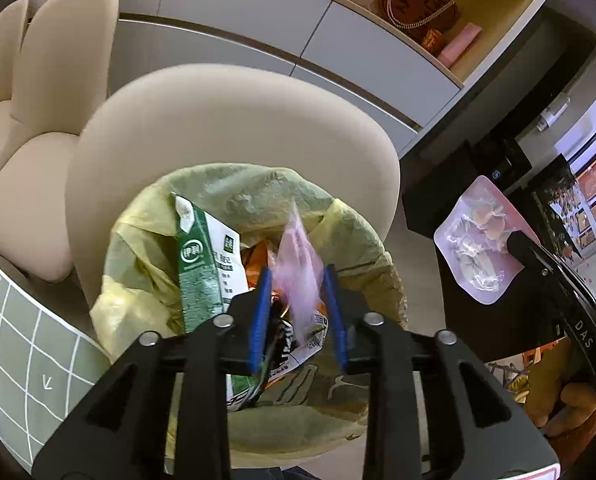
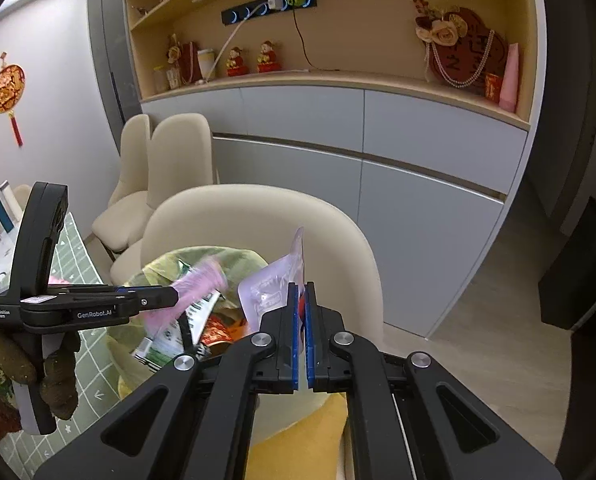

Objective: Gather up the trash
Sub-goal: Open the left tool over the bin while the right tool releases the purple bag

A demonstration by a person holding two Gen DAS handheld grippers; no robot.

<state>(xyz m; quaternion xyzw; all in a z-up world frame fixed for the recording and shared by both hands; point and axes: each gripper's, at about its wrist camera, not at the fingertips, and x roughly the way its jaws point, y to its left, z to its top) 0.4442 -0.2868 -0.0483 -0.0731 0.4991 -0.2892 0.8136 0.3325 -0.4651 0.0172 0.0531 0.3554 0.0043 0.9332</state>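
Note:
A trash bin lined with a yellow-green bag (image 1: 233, 204) stands below my left gripper (image 1: 298, 280). It holds a green and white milk carton (image 1: 201, 264) and several wrappers. My left gripper is open, and a blurred pink wrapper (image 1: 300, 272) hangs loose between its blue pads above the bin. My right gripper (image 2: 304, 292) is shut on a clear and pink blister tray (image 2: 273, 288), held just right of the bin; the tray also shows in the left wrist view (image 1: 478, 240). In the right wrist view the left gripper (image 2: 165, 298) is over the bin (image 2: 233, 260) with the pink wrapper (image 2: 193, 288).
A beige chair (image 1: 237, 120) stands right behind the bin, two more beige chairs (image 1: 49, 80) at the left. A table with a green checked cloth (image 1: 21, 344) lies at the left. Grey cabinets (image 2: 378, 168) and open shelves with ornaments fill the back.

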